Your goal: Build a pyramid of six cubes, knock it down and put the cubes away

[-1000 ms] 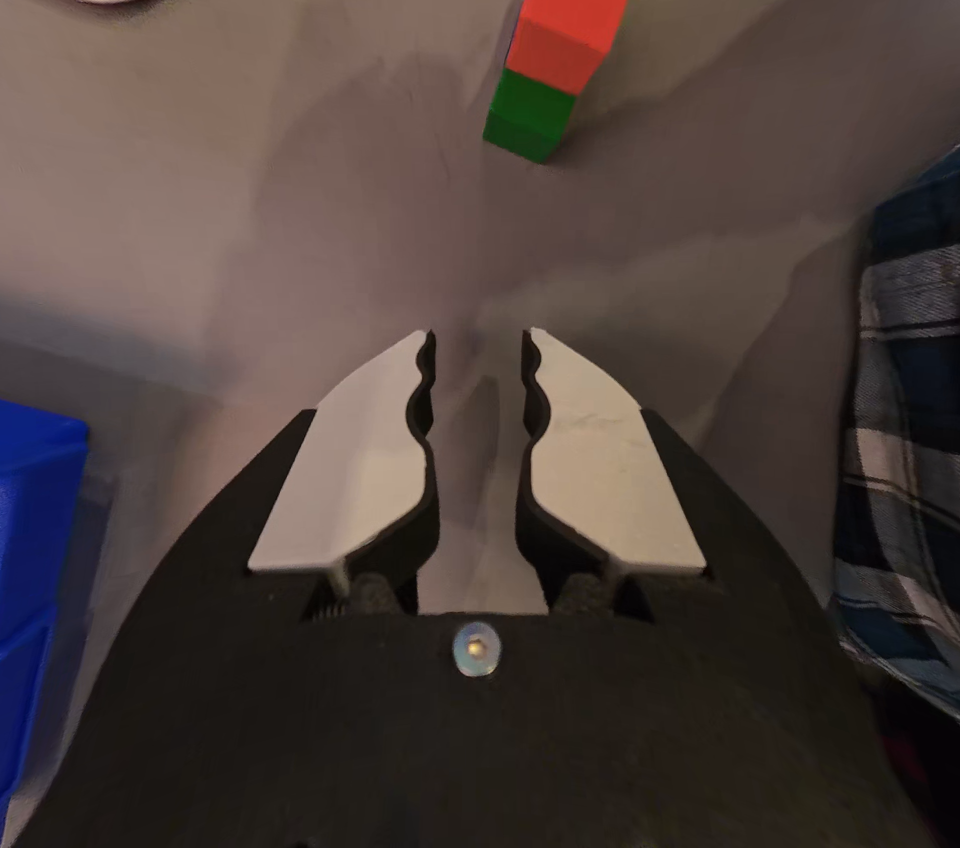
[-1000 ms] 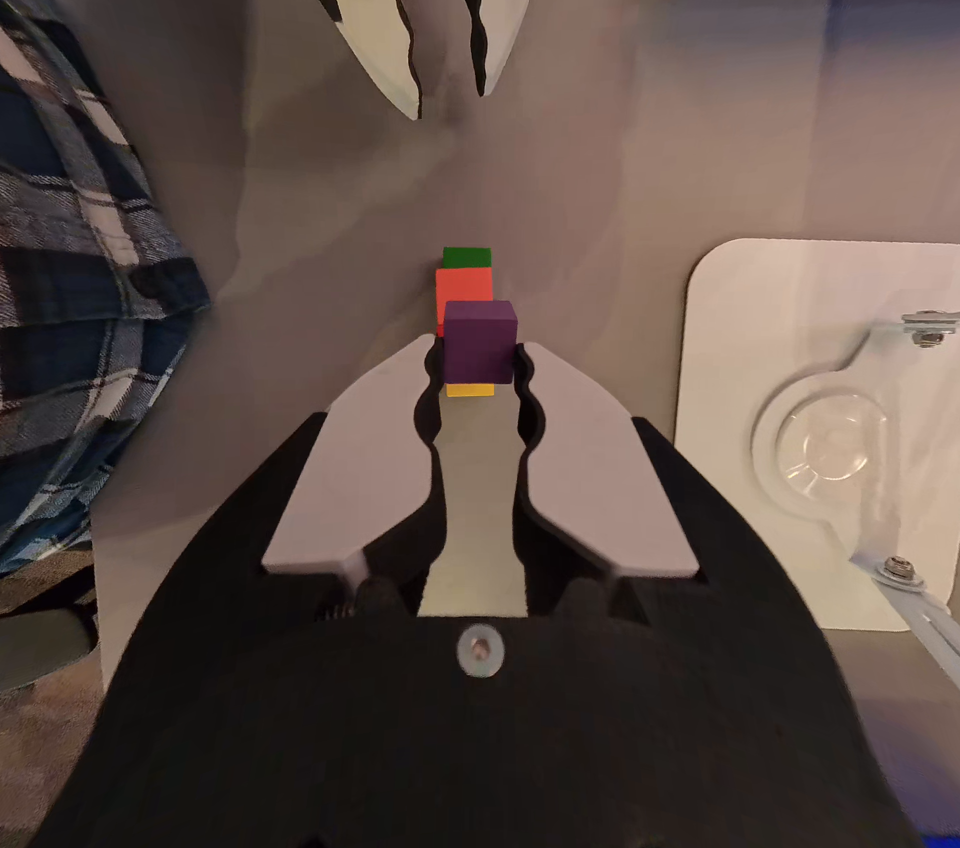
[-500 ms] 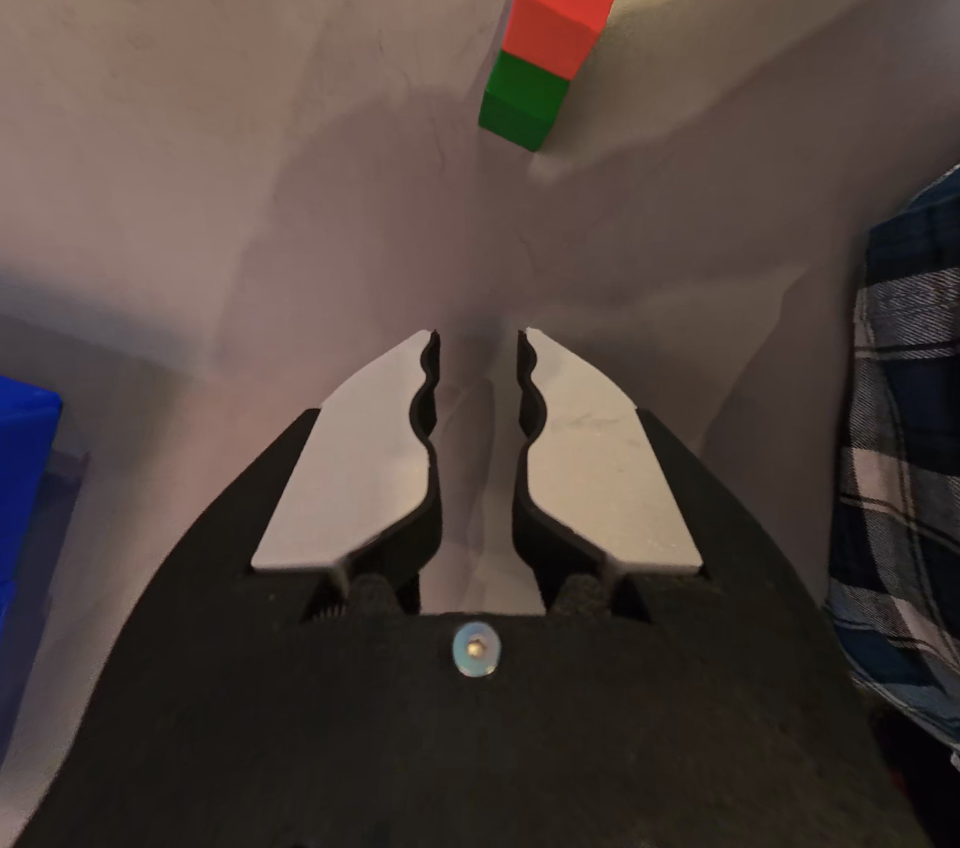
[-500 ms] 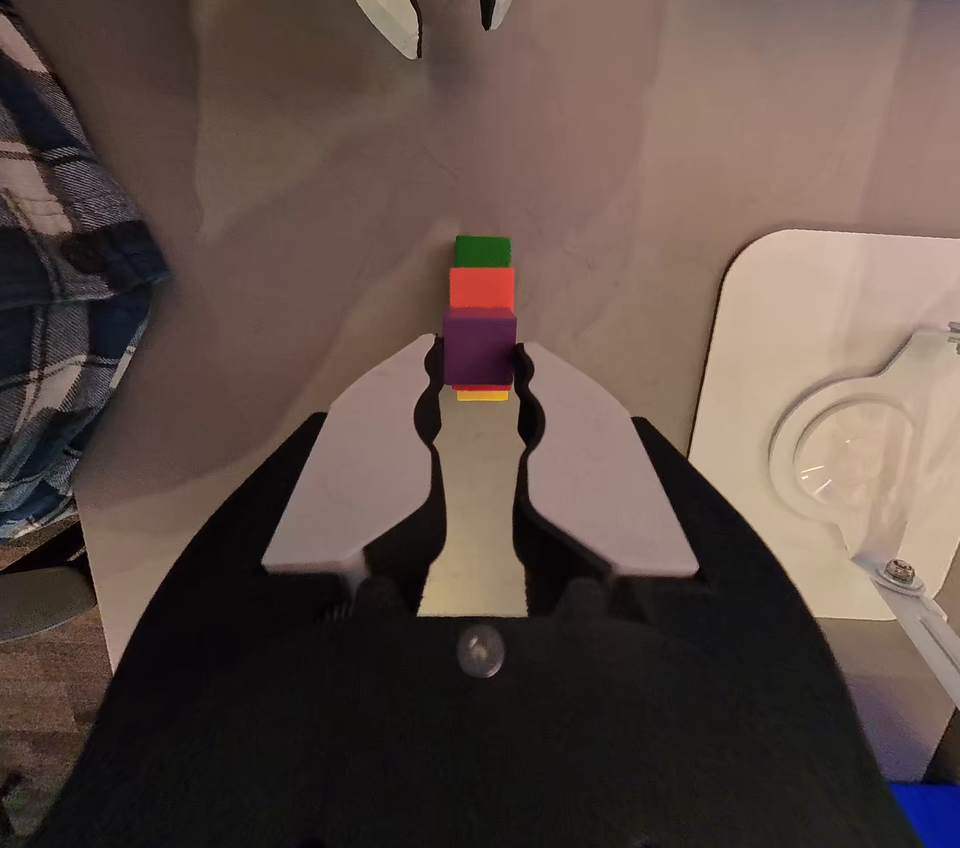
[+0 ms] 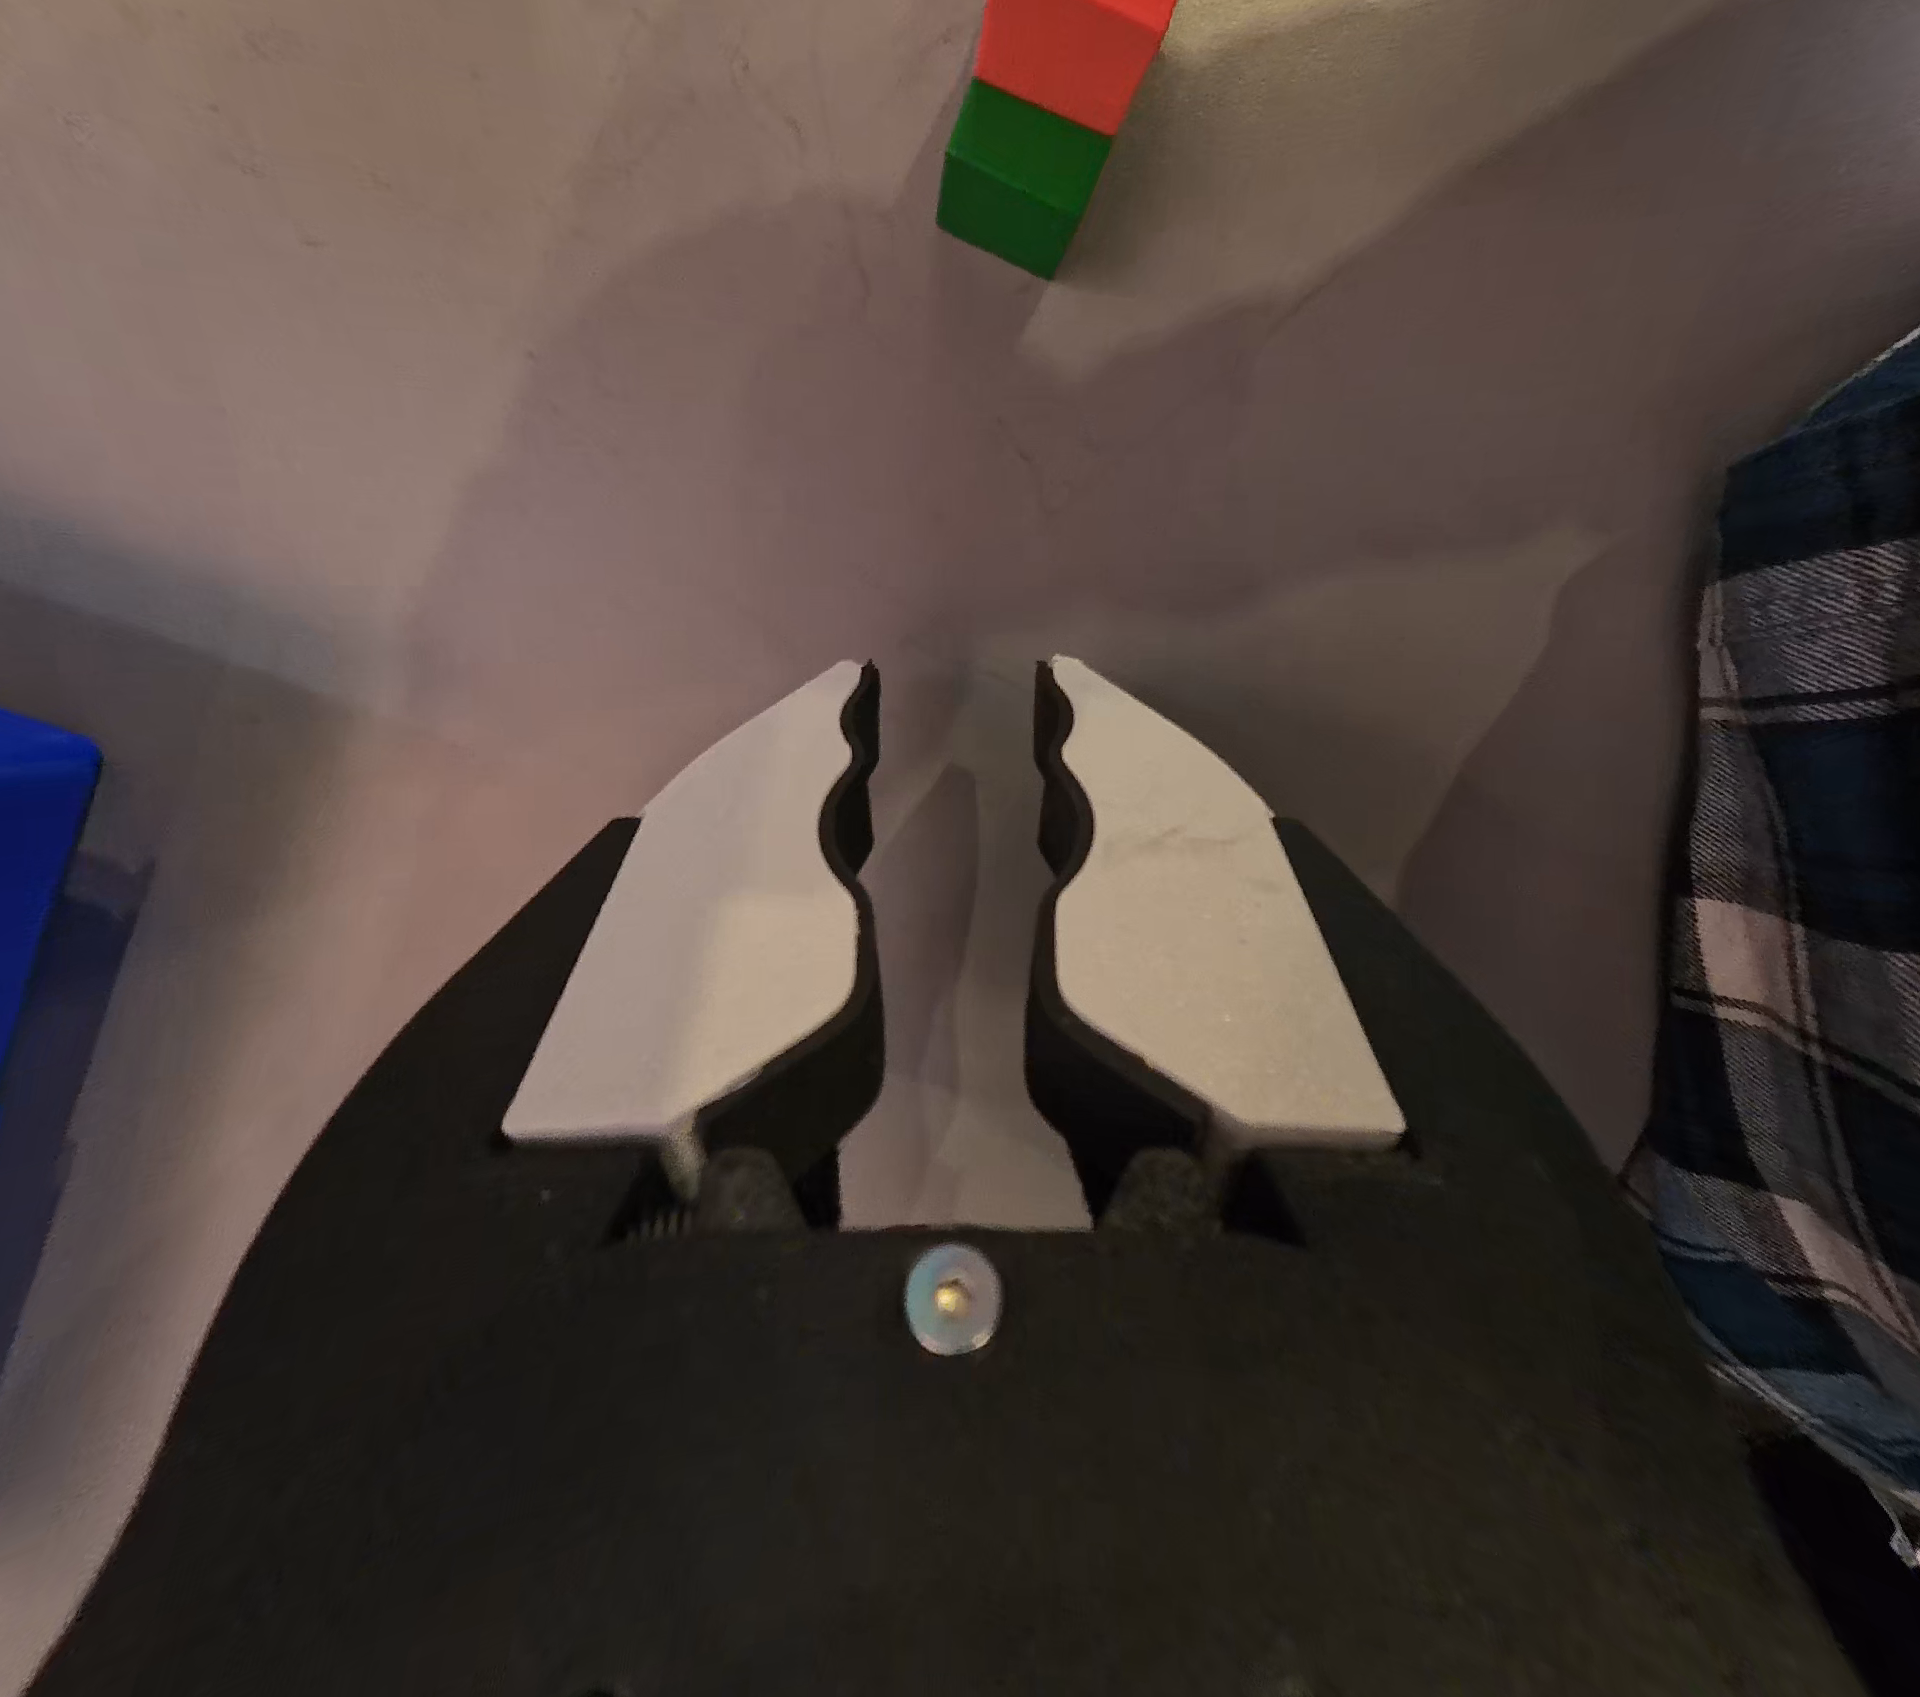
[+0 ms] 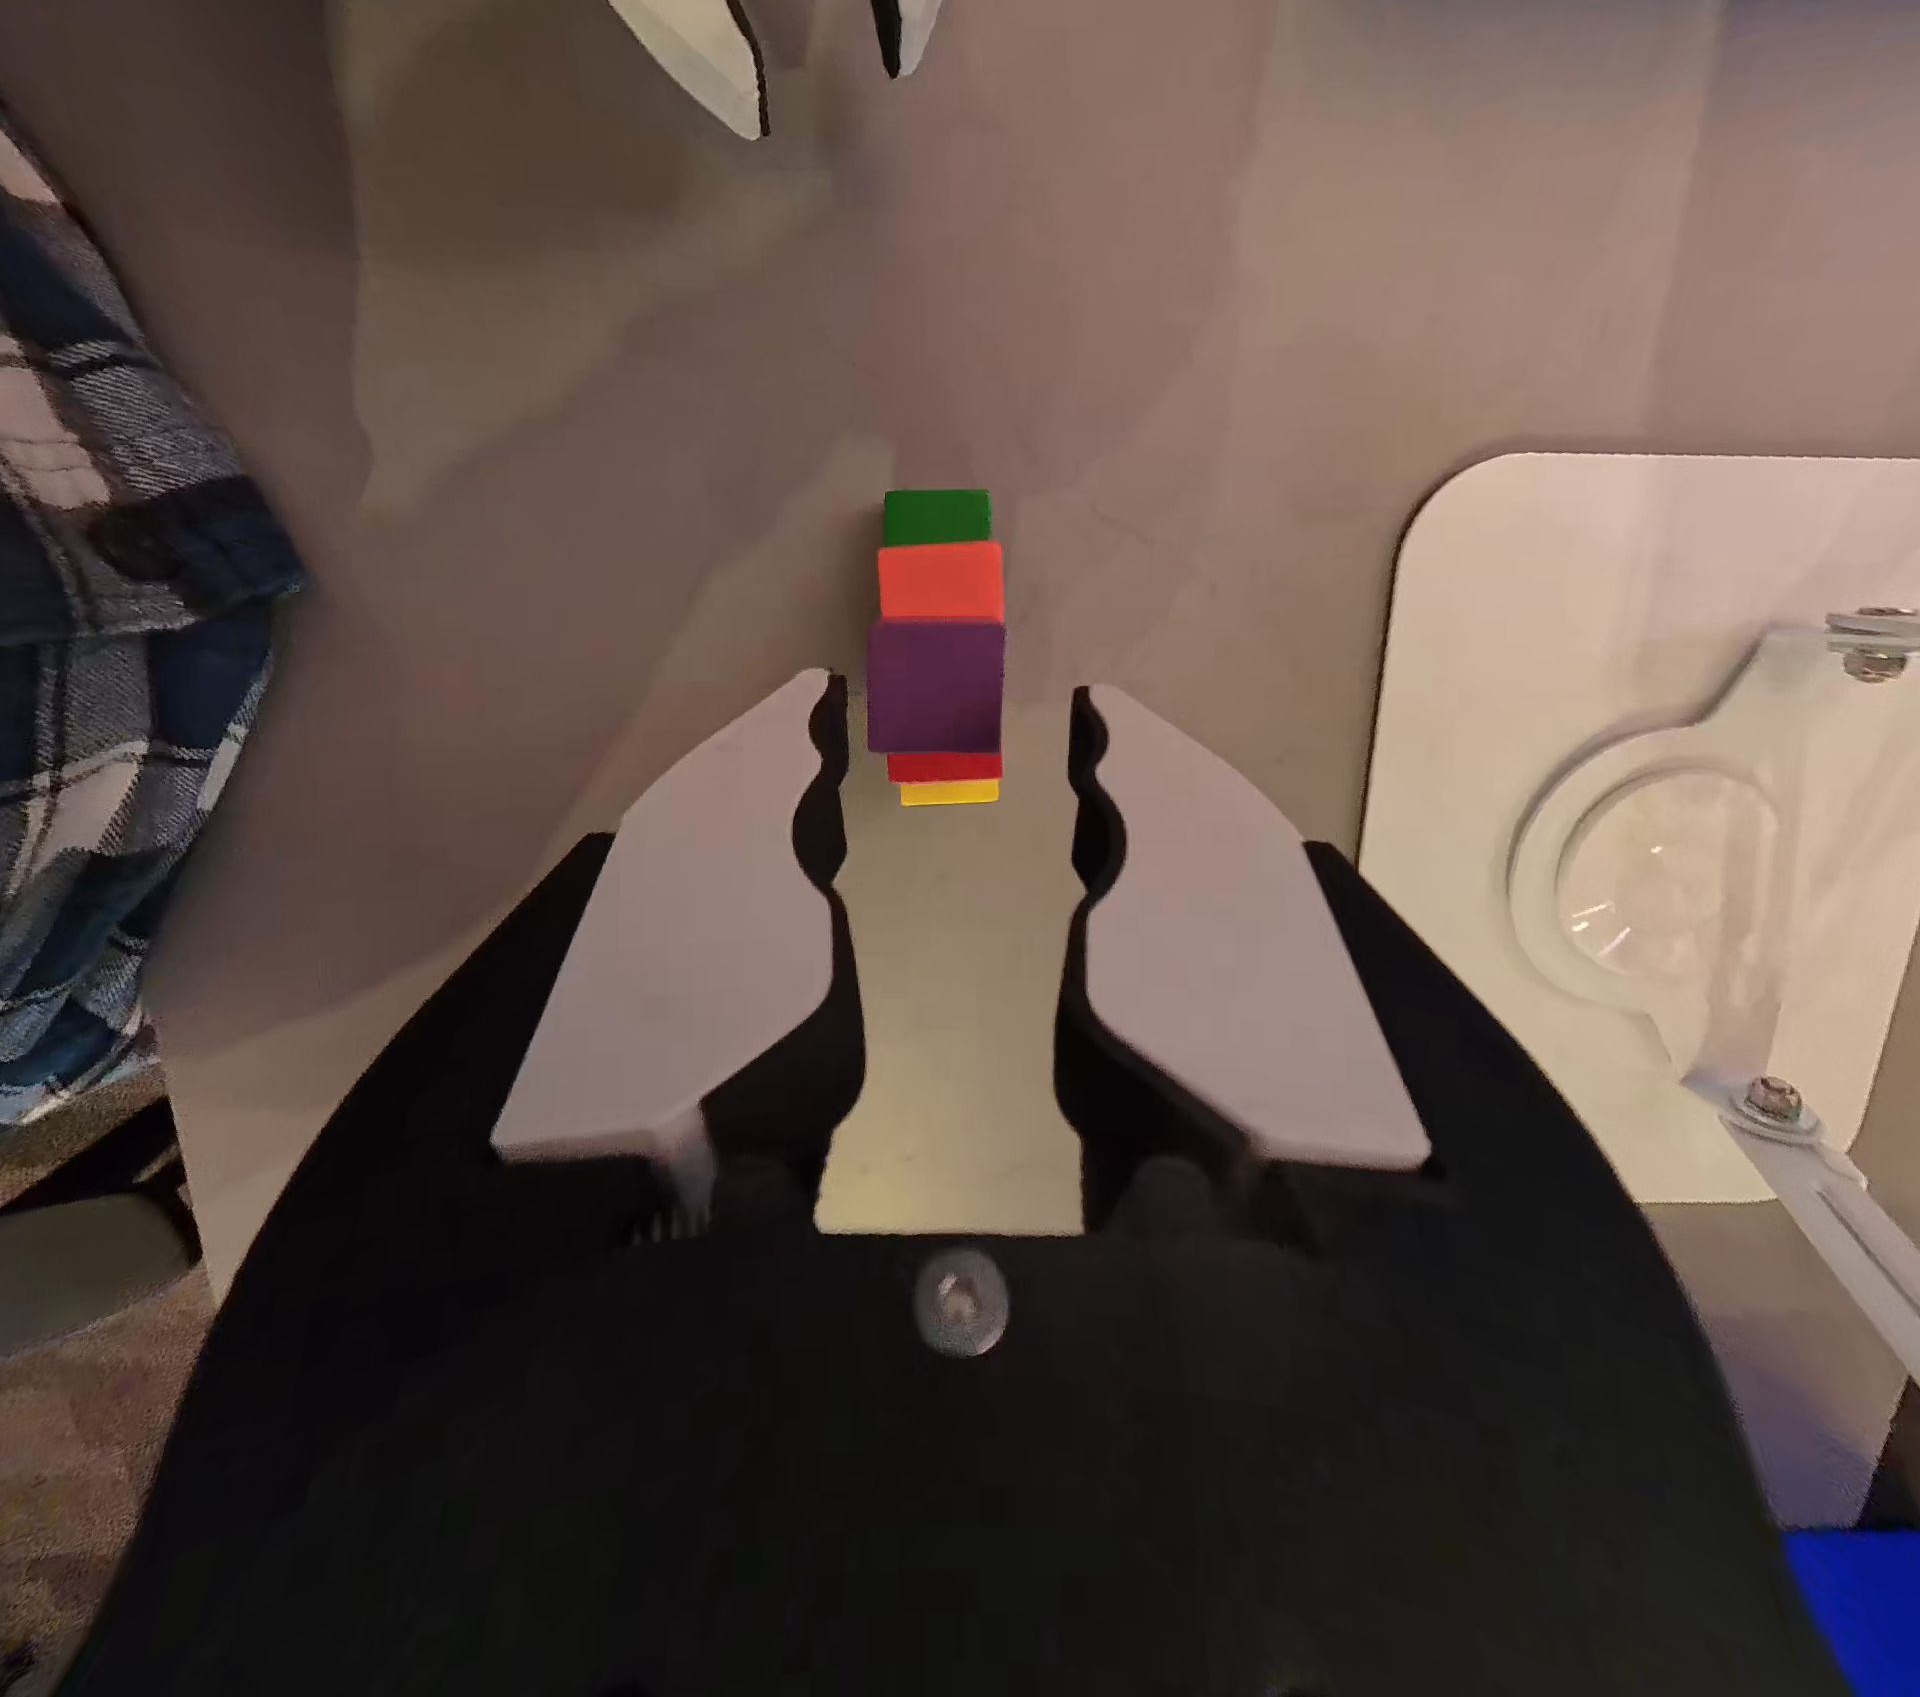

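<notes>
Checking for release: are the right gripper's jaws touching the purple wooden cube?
Apart. The right wrist view shows table on both sides between the open right gripper jaws and the purple wooden cube.

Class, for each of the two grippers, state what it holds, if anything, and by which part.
Nothing is held. The right gripper stands open around the purple cube, with gaps on both sides. The left gripper is open over bare table.

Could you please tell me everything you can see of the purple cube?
The purple cube is a small, matt, evenly coloured block with crisp edges. It sits topmost on the stack, over the red cube and beside the orange cube. The right gripper straddles it with jaws open, a visible gap at each side. The left wrist view shows only its corner.
</notes>
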`<act>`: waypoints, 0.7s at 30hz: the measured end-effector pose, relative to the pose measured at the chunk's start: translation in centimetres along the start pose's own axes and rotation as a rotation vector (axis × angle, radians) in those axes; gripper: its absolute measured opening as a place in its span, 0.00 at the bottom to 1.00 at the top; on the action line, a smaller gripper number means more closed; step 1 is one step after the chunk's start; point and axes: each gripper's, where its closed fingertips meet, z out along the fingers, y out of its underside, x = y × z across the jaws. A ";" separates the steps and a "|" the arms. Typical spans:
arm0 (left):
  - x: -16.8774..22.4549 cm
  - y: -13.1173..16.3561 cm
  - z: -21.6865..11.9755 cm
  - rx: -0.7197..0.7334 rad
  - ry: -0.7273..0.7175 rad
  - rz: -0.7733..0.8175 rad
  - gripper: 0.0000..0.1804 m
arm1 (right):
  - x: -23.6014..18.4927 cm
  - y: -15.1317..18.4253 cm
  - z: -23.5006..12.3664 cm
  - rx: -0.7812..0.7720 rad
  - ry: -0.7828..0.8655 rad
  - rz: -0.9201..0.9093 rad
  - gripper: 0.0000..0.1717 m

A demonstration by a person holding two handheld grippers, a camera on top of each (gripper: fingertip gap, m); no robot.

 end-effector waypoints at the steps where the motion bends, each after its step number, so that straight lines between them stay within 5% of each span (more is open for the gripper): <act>1: 0.0 0.0 0.0 0.004 0.000 -0.002 0.15 | 0.1 -0.1 -0.4 0.020 0.002 0.010 0.24; 9: 0.4 -1.6 -0.5 0.071 0.008 -0.006 0.15 | 1.2 1.6 -2.4 0.131 0.005 0.120 0.19; 21: 1.2 -5.4 0.2 0.145 0.022 0.035 0.13 | 0.7 1.7 -0.3 0.156 0.042 0.136 0.08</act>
